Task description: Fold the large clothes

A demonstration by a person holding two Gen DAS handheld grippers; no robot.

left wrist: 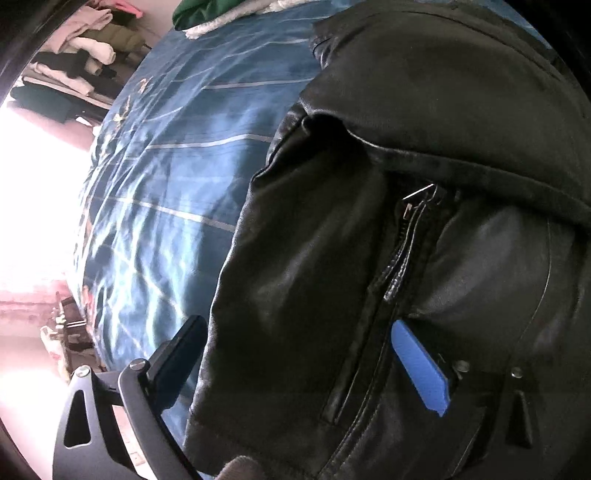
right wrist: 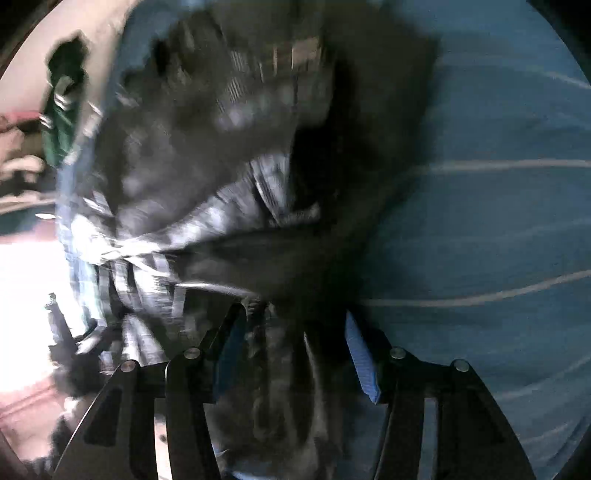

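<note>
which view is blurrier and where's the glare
Right wrist view: heavy motion smear over the black jacket, only the tongs fairly crisp. Left wrist view: sharp on the jacket zip, but daylight blows out the left edge beside the blue bedspread; both bulge with fisheye curving.

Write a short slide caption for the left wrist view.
Open left tool over a black leather jacket on a blue bedspread.

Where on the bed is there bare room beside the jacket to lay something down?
Free: blue bedspread between the black leather jacket and the bed's bright edge; in the right wrist view, more bedspread right of the jacket. Crowded: the far end, with the green garment.
</note>
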